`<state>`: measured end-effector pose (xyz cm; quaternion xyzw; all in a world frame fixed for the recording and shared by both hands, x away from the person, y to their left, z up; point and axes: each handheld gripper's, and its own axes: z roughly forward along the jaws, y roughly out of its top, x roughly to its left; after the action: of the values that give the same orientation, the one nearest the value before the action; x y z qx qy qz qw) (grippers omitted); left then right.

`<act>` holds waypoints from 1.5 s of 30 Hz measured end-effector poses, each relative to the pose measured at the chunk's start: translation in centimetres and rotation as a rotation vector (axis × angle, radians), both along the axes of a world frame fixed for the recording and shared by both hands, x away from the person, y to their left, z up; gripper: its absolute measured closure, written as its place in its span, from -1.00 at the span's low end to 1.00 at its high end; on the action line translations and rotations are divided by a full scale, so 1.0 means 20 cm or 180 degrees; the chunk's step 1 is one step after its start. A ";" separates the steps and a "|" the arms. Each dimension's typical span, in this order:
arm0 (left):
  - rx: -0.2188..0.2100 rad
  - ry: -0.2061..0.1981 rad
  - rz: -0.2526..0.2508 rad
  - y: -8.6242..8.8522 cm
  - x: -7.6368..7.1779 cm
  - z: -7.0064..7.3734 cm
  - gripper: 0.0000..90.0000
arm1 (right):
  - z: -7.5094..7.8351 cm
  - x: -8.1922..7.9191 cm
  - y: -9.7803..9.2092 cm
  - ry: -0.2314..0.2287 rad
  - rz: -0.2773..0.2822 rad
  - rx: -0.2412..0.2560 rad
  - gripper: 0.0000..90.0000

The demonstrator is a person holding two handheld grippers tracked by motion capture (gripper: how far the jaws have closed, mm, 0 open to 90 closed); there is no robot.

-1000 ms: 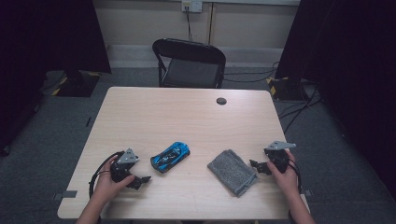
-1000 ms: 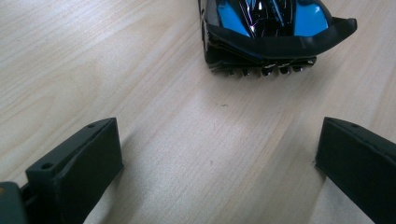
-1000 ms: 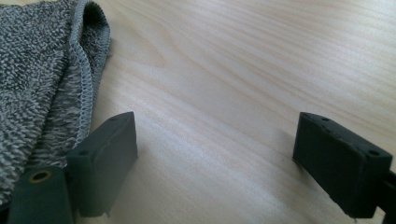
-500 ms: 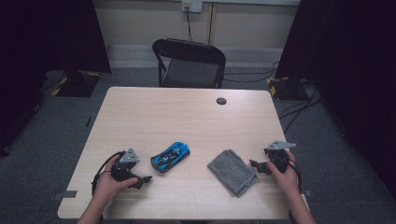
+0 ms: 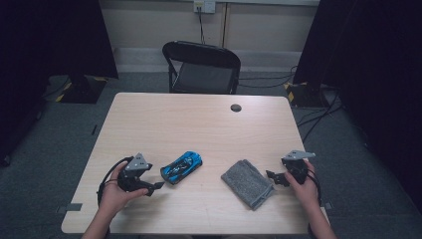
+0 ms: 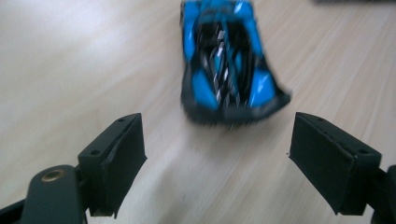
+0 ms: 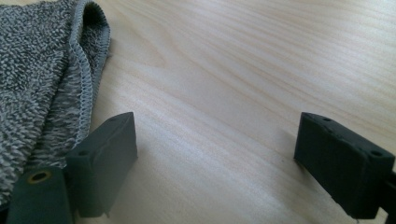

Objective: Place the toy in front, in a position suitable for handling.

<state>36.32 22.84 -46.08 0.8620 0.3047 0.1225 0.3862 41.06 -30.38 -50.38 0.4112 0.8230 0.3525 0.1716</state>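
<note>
Since a second earlier, little had moved: the left gripper (image 5: 158,185) had edged a touch nearer the car (image 5: 182,167), while the car, the cloth (image 5: 247,182) and the right gripper (image 5: 270,175) kept their places.

At the left of the high view, a hand (image 5: 115,193) held the left gripper low over the table (image 5: 164,119), near its front edge, with a black cable looping behind the wrist. Its tips pointed right, toward the car just beside them. In the left gripper view, the left gripper (image 6: 217,163) had its jaws spread wide with nothing between them but bare wood. The blue and black car (image 6: 227,60) sat a little ahead of the gap, not touched by either jaw; that view was blurred.

The car lay at an angle on the table, left of centre, well apart from the grey cloth to its right. The cloth lay folded and flat, also at an angle.

At the right, the other hand (image 5: 304,186) held the right gripper near the table's right edge, tips pointing left at the cloth. In the right gripper view, the right gripper (image 7: 217,161) also stood wide open and gripped nothing. One jaw stood at the cloth's (image 7: 42,88) hemmed edge, whether touching I could not tell; the other jaw stood over bare wood.

A black chair (image 5: 201,67) stood beyond the far side of the table.
</note>
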 end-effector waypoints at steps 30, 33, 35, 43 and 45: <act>0.0332 0.0245 0.0096 -0.40 0.25 -0.06 -0.63 | 0.00 0.00 0.00 0.0002 -0.0009 -0.0002 -0.73; 0.0333 0.0234 0.0154 -0.41 0.27 -0.08 -0.62 | 0.00 0.00 0.00 0.0003 -0.0009 -0.0002 -0.73; 0.0321 0.0256 0.0218 -0.41 0.27 -0.09 -0.62 | 0.00 0.00 0.00 0.0002 -0.0008 0.0002 -0.73; 0.0343 0.0249 0.0201 -0.42 0.26 -0.12 -0.60 | 0.00 0.00 0.00 0.0003 -0.0009 -0.0001 -0.73; 0.0347 0.0240 0.0187 -0.43 0.26 -0.13 -0.59 | 0.00 0.00 0.00 0.0002 -0.0009 -0.0002 -0.73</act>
<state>41.48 14.27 -48.60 0.8764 0.3370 0.1177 0.3232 41.09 -30.35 -50.38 0.4124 0.8225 0.3519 0.1720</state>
